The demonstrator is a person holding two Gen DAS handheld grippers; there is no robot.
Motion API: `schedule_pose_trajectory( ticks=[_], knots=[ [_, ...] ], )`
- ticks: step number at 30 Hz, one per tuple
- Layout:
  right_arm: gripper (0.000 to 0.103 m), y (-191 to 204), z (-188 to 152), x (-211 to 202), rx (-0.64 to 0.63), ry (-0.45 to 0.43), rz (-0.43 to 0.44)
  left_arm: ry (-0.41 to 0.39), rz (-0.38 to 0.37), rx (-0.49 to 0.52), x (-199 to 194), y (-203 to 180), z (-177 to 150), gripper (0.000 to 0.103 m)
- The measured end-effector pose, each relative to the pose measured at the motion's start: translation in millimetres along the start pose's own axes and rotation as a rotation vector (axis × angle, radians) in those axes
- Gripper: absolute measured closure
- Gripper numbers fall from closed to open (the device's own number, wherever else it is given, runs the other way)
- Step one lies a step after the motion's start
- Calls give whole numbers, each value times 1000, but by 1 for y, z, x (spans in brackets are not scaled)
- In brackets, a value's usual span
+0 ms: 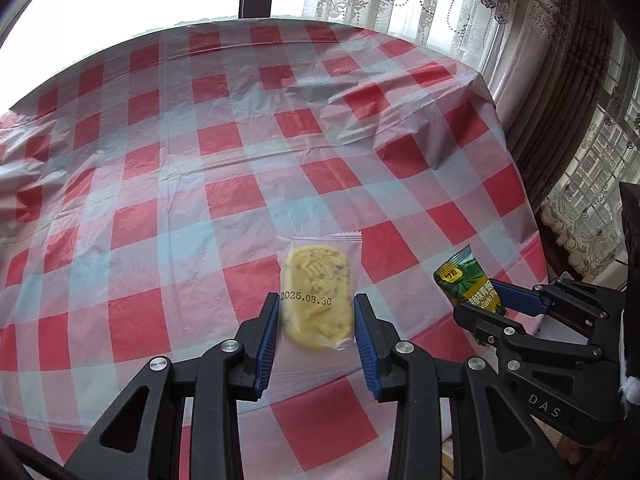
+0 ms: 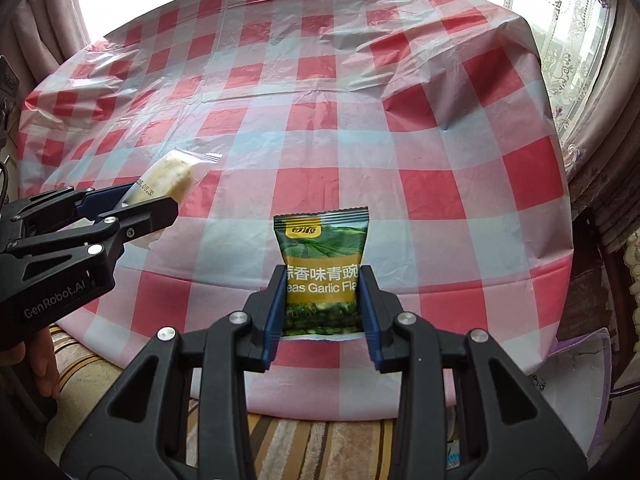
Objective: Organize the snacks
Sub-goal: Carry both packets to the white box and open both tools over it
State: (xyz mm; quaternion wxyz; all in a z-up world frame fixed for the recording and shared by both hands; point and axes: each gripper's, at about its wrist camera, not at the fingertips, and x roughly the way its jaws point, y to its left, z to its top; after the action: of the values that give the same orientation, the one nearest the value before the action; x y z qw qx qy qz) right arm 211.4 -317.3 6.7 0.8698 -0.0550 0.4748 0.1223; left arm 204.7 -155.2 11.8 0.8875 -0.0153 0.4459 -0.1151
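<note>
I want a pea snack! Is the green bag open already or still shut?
Still shut. The green bag has its crimped top edge whole and flat, with no tear showing. The right gripper holds it by its lower part, above the table.

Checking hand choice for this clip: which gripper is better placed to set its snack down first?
Neither clearly. The left gripper holds the clear-wrapped yellow biscuit, the right gripper the green garlic-pea packet; both hang over the checked tablecloth's near edge.

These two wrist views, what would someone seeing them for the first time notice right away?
Probably the red and white checked tablecloth that fills both views. Next, the two snacks held above it: the left gripper is shut on a clear-wrapped yellow biscuit stamped with a date, and the right gripper is shut on a green garlic pea packet. Lace curtains hang at the bright window behind.
</note>
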Motion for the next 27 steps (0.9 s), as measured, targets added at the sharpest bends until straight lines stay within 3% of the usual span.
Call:
schedule_pose_trajectory(
  ticks=[27],
  knots=[
    [65, -160, -108, -80, 281, 4, -224, 148, -233, 264, -4, -174, -28, 66]
  ],
)
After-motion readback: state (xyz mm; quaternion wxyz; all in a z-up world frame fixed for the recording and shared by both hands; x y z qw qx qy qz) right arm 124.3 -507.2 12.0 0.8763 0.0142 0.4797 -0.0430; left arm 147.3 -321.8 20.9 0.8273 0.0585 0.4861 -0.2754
